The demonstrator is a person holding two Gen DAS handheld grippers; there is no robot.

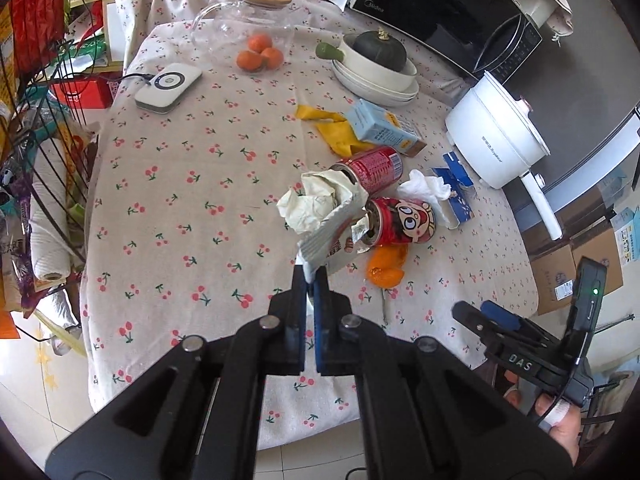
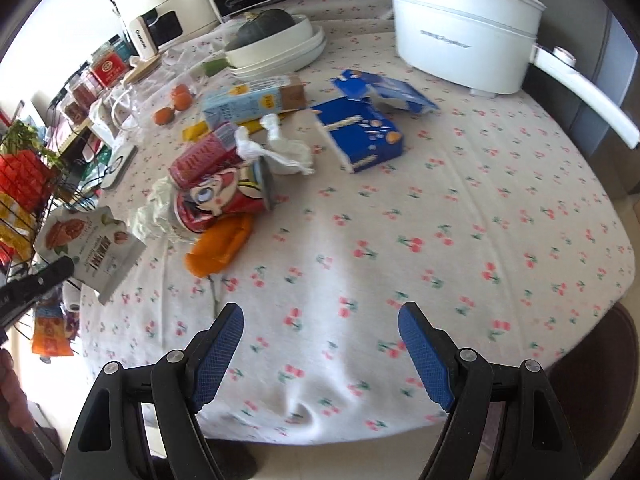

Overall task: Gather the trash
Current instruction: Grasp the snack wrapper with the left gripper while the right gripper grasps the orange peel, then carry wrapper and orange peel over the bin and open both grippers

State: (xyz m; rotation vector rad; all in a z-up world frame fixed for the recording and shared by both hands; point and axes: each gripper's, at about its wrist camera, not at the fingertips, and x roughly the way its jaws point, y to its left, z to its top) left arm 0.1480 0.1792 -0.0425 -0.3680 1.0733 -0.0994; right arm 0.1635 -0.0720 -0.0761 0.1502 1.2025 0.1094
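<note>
1. The left tongs are clenched on the bottom edge of a snack wrapper, an empty packet with a picture and a barcode on it, and hold it clear above the worktop.
2. In the right wrist view the same wrapper hangs at the left edge, pinched by a black fingertip.
3. The right tongs are released, their blue pads wide apart over a bare stretch of the cherry-print cloth with nothing between them.
4. The rest of the trash lies in a cluster near the middle of the worktop: two red cans on their sides, one plain and one with a cartoon face, touching each other.
5. A crumpled ball of paper lies just beside the cans' open ends.
6. Orange peel lies against the cartoon can, on its near side.
7. A crumpled white tissue sits between the cans and a torn blue box.
8. A light blue carton and a yellow wrapper lie farther back, near a stack of white bowls.
</note>
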